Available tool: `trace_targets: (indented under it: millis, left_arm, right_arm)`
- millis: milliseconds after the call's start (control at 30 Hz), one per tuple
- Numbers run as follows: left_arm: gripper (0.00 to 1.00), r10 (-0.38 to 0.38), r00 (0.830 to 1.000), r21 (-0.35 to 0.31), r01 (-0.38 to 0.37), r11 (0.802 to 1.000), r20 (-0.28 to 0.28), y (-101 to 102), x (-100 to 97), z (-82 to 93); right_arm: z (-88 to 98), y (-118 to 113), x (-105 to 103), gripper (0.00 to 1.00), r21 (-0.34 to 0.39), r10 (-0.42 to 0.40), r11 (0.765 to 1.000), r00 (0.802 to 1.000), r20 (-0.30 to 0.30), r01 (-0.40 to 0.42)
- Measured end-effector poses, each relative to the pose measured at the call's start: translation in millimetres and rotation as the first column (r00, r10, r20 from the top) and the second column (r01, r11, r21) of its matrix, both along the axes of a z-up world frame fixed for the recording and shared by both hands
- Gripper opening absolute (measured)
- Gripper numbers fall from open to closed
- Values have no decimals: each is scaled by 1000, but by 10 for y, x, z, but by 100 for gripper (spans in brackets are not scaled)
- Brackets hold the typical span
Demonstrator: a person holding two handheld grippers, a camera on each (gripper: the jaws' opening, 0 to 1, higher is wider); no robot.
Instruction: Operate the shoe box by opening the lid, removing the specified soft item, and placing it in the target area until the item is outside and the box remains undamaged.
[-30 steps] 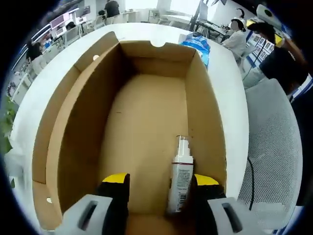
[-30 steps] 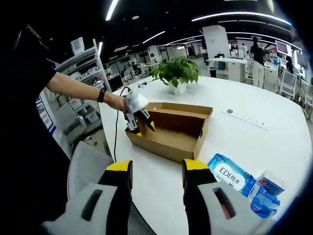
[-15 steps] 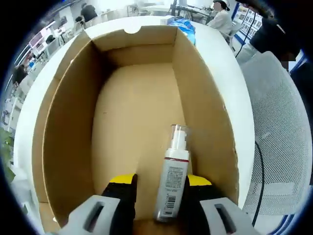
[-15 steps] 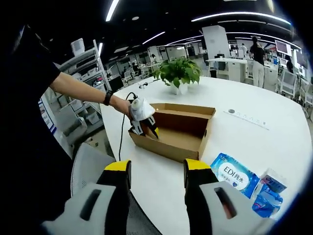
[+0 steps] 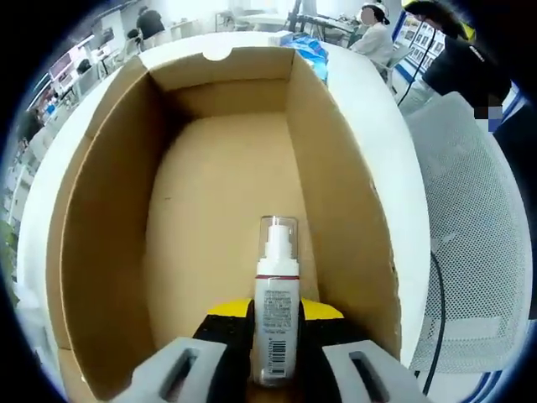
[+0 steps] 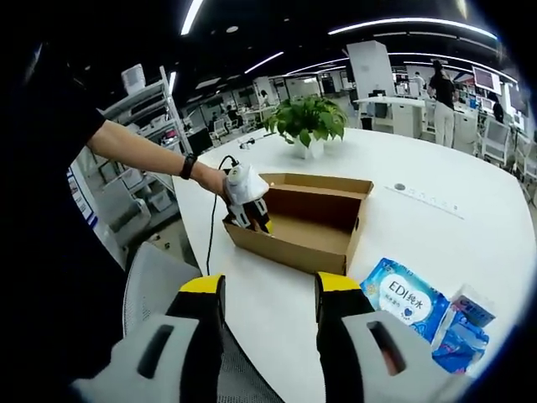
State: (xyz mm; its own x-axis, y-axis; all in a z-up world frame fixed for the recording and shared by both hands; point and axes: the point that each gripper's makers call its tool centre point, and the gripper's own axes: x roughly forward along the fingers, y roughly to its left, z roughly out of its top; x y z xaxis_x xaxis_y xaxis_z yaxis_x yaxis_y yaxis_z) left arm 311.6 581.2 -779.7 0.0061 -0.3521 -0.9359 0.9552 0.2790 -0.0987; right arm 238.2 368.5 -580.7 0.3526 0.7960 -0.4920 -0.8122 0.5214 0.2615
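In the left gripper view, I am looking down into the open cardboard shoe box. Its left wall is rising at the left of the view. At centre, a white spray bottle is lying on the box floor, clear cap pointing away from me. I am holding the left gripper with its 2 yellow-tipped jaws closed against the bottle's sides. At the right, a white mesh chair is standing beside the white table.

In the right gripper view, a person's hand at the left is holding the left gripper inside the near end of the box. The right gripper is hovering above the table edge, jaws standing wide with nothing between them. At the right, a blue tissue pack is lying near the box. A smaller blue packet is lying just beside it. A potted plant is standing behind the box.
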Motion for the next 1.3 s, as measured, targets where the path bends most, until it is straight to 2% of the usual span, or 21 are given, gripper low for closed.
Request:
trace_targets:
  millis: [67, 333, 633, 833, 1067, 1300]
  left_arm:
    - [20, 24, 1000, 5, -24, 1000, 4, 25, 25, 12]
    - [19, 81, 996, -49, -79, 996, 28, 2, 74, 211]
    - [19, 97, 992, -85, -90, 992, 82, -14, 122, 396]
    - [19, 111, 984, -136, -92, 986, 140, -78, 190, 674]
    - [19, 129, 974, -232, -84, 969, 188, -267, 228, 1089]
    - [19, 92, 968, -293, -20, 956, 233, -484, 189, 1451]
  right_arm:
    - [-2, 1, 3, 40, 2, 0, 1000, 1000, -1, 0]
    - [-25, 39, 28, 40, 3, 12, 1000, 1000, 2, -12]
    - [6, 140, 112, 40, -3, 40, 999, 999, 23, -40]
    - [17, 198, 226, 40, -13, 61, 998, 997, 44, -60]
    - [13, 321, 416, 40, -44, 101, 994, 990, 94, -97]
    - [71, 469, 605, 40, -38, 135, 991, 981, 141, -131]
